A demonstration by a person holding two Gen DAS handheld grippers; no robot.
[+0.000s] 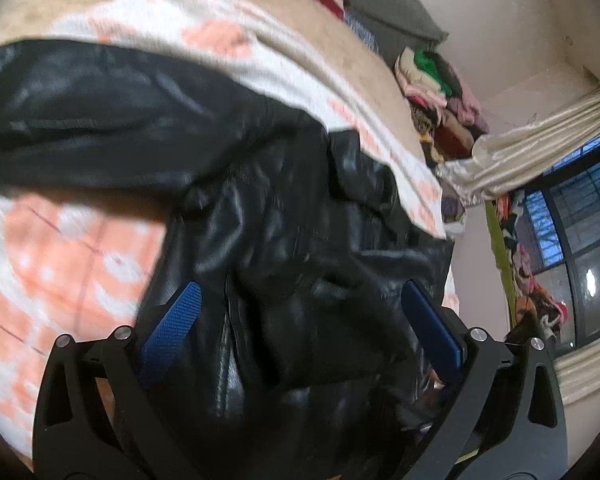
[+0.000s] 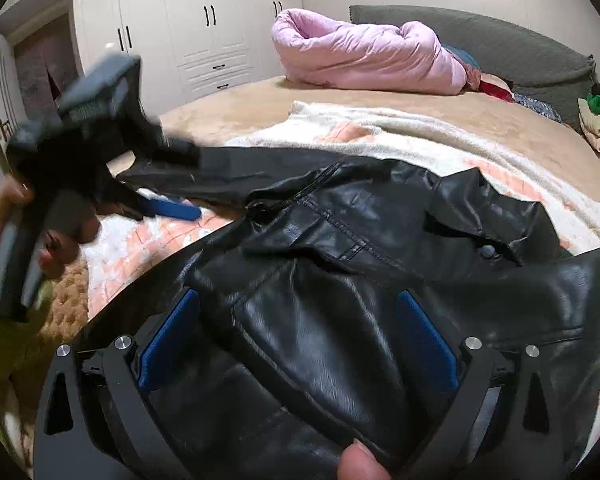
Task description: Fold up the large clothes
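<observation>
Indoor light is soft and even; glare streaks the black leather jacket (image 2: pixel 340 280). The left gripper (image 2: pixel 172 210) smears with motion blur (fisheye bends every edge, corners vignetted black).

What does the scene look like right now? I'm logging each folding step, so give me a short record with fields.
garment: black leather jacket, spread front-up, collar away from the right wrist camera
surface: peach and white blanket on the bed
sleeve: one sleeve stretched out sideways
left gripper: open, jacket below it
right gripper: open over the jacket front, gripping nothing
background: rolled pink quilt at the headboard, white wardrobe
fold state: not yet folded
</observation>
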